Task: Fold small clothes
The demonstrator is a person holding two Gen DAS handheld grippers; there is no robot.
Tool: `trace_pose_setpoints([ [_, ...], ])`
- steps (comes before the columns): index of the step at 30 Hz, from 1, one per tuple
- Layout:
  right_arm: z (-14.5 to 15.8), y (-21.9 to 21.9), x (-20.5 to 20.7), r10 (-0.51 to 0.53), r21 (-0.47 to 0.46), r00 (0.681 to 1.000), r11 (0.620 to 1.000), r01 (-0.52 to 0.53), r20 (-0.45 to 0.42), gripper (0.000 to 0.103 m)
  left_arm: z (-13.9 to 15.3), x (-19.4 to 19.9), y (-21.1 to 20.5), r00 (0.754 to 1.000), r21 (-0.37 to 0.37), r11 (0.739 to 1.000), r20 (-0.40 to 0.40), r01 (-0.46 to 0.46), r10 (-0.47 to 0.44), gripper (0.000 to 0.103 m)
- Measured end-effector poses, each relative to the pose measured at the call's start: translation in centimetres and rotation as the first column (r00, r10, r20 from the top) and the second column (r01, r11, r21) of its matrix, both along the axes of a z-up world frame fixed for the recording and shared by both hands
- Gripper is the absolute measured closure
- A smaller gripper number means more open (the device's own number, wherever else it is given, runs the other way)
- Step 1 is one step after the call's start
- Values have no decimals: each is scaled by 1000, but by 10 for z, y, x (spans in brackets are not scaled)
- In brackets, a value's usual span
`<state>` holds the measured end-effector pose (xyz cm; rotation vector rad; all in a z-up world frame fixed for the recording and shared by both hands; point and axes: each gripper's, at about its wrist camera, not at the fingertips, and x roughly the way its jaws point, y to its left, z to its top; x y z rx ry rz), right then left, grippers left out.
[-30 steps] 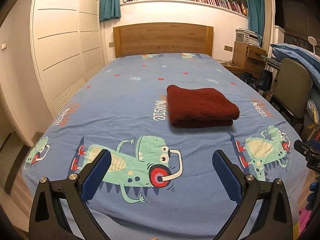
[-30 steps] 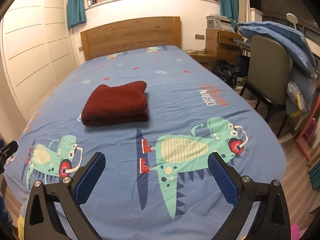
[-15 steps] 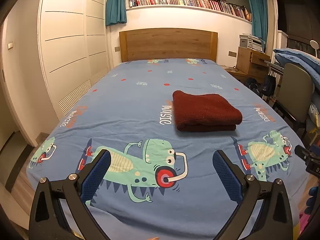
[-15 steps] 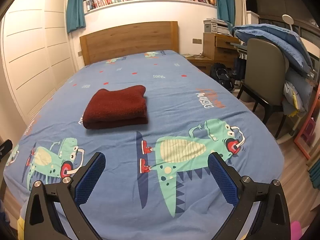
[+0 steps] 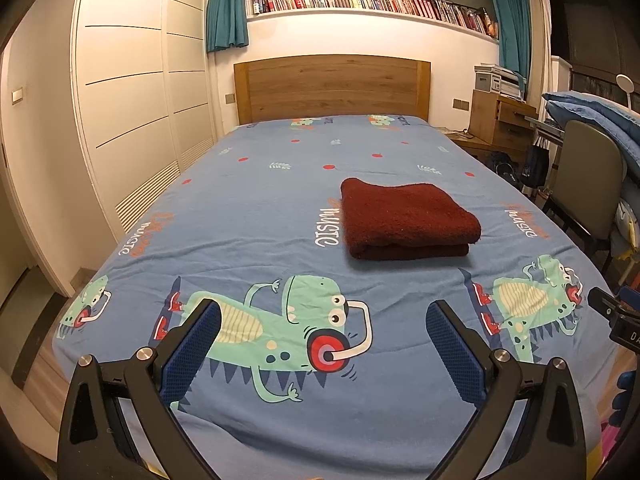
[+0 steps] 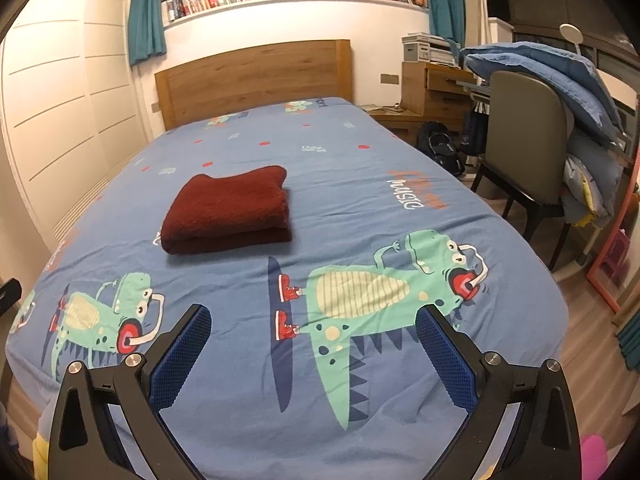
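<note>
Lying folded into a compact rectangle on the bed sheet (image 5: 248, 216), the dark red garment (image 5: 404, 216) is resting flat, with its thick folded edge facing the cameras. In the left wrist view it is sitting right of centre, just beside the printed word on the sheet; in the right wrist view the same dark red garment (image 6: 232, 210) is appearing left of centre, beyond the printed dinosaurs.

The left gripper (image 5: 322, 354) is hovering over the near end of the bed, above a green dinosaur print, well apart from the garment. Its jaws are standing wide open, and the blue pads (image 5: 192, 354) are gripping nothing.

The right gripper (image 6: 312, 354) is hovering likewise over the near end of the bed sheet (image 6: 360, 184), above another dinosaur print. Its jaws are also spread wide, with the blue pads (image 6: 182, 356) holding nothing. The garment is lying well ahead of it and to its left.

A wooden headboard (image 5: 332, 86) is closing off the far end of the bed, and a bookshelf (image 5: 372, 0) is running along the wall above it. A chair (image 6: 524, 136) is standing beside the bed on the right, with blue bedding (image 6: 552, 72) piled behind its backrest.
</note>
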<state>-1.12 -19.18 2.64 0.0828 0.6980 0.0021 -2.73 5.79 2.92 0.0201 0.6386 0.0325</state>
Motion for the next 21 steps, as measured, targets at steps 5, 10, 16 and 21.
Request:
trace_pose_setpoints([
  [5, 0, -2, 0, -8, -1, 1000, 1000, 8, 1, 1, -1, -1, 1, 1000, -9, 1000, -3, -6, 6, 2],
  [10, -1, -3, -1, -11, -7, 1000, 1000, 11, 5, 1, -2, -1, 0, 1000, -9, 1000, -6, -6, 6, 2],
  [16, -1, -6, -2, -21, -11, 1000, 1000, 21, 9, 1, -4, -1, -2, 1000, -12, 1000, -10, -4, 4, 2],
  [21, -1, -8, -2, -29, -5, 1000, 1000, 29, 8, 1, -4, -2, -4, 1000, -14, 1000, -10, 0, 0, 2],
])
